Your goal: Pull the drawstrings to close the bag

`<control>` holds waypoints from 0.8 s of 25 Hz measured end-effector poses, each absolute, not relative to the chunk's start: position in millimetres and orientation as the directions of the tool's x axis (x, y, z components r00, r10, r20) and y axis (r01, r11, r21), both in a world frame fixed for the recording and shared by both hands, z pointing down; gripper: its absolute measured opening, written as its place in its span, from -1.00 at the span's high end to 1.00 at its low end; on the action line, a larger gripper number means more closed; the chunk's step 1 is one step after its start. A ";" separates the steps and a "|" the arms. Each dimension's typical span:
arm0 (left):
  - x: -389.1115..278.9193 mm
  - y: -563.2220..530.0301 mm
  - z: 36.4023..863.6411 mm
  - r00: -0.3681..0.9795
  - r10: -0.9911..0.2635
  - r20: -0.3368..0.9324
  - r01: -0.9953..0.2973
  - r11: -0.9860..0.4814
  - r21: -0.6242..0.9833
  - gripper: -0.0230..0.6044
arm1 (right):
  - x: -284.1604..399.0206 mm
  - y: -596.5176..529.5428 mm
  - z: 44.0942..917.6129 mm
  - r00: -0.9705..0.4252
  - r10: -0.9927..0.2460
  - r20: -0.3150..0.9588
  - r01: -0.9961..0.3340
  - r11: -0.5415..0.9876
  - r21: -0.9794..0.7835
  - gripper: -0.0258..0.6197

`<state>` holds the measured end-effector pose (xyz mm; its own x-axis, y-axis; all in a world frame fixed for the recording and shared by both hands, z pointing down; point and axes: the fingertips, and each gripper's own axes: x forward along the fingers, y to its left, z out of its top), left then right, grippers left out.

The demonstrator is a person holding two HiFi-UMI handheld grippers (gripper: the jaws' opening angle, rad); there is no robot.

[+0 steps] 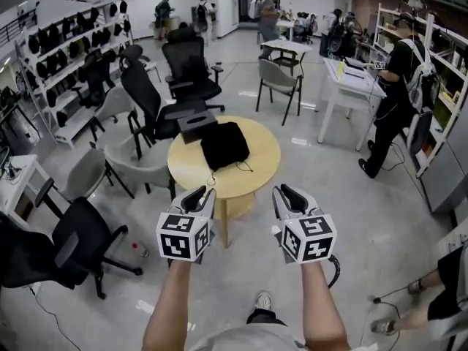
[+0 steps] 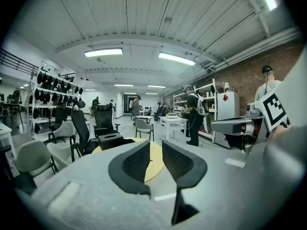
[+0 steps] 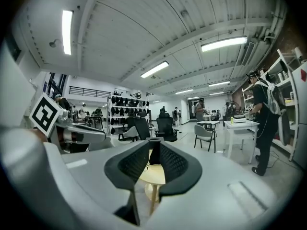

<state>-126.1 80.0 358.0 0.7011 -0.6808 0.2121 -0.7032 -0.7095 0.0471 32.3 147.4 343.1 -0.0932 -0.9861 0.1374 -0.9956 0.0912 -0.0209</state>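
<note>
Though on table [image 1: 257, 171], bag [image 1: 224, 145] (inside rim)

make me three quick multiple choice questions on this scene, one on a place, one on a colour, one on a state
1. Where does the black bag lie?
A on the round table
B on the floor
C on a chair seat

2. What colour is the round table's top?
A blue
B yellow
C red

3. How do the left gripper and right gripper stand?
A both shut tight
B left open, right shut on the black bag
C both open, nothing gripped

Answers:
1 A, the head view shows it lying on the tabletop.
2 B, the bare top around the bag is yellow.
3 C, each gripper view shows a gap between the jaws with nothing gripped.
</note>
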 end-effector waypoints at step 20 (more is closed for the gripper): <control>-45.5 -22.3 365.5 0.586 -0.774 0.239 -0.803 -0.594 0.045 0.35 | 119.5 19.9 350.2 -0.265 -0.949 0.172 -0.964 0.262 -0.041 0.32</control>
<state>-45.5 -22.3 365.5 0.5864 -0.7740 0.2389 -0.8029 -0.5944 0.0449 119.5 19.9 350.2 -0.2651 -0.9488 0.1718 -0.9642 0.2620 -0.0407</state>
